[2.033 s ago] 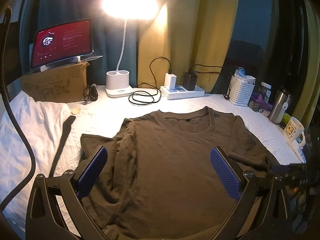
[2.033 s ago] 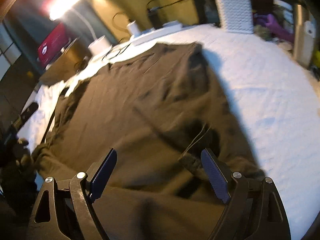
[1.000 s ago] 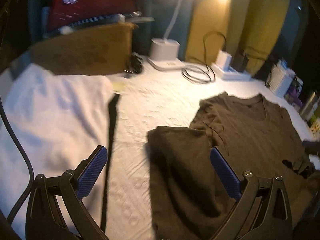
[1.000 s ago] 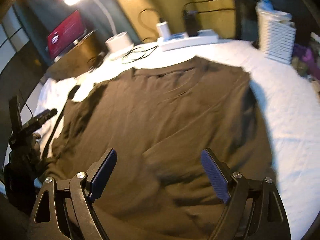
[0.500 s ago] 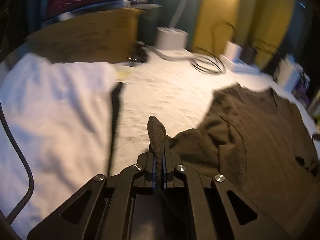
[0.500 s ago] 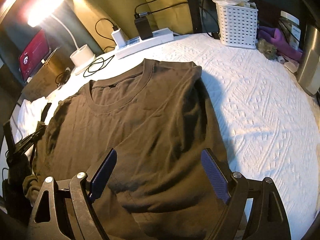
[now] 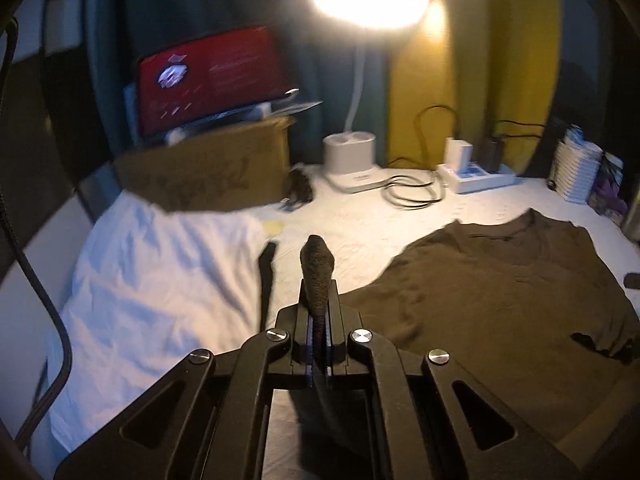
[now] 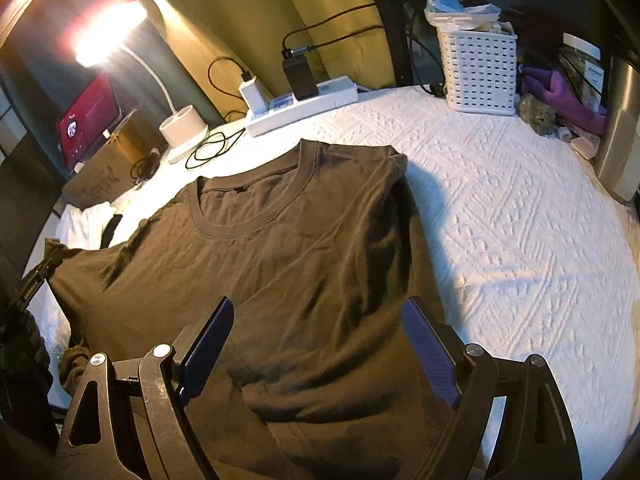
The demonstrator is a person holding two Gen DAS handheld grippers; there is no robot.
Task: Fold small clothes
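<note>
The left gripper (image 7: 318, 336) had clamped tight on the sleeve (image 7: 317, 276) of the brown T-shirt (image 7: 500, 292), jaws pressed together with only that thin fold of cloth between them. The pinched sleeve stood up in a dark tongue just ahead of the closed jaws, and the fabric ran back down between them toward the camera. Off to the right of those jaws, the body of the shirt lay spread on the white textured cover (image 7: 360, 220), collar pointing away. To the left of the jaws sat a rumpled white cloth (image 7: 160, 272), with a dark strap (image 7: 266, 280) lying between it and the gripper.

Over on the other side, the right gripper (image 8: 320, 344) hung wide open, nothing held. Its two blue pads stood well apart above the shirt's lower half, and a folded-over edge of the fabric lay directly between and just below them. Beyond the jaws the collar (image 8: 256, 204) showed clearly, and to their right the bare cover stretched out to a white basket (image 8: 476, 76). Farther ahead a lit desk lamp (image 8: 108, 32) and a power strip (image 8: 300, 108) sat at the far edge.
</note>
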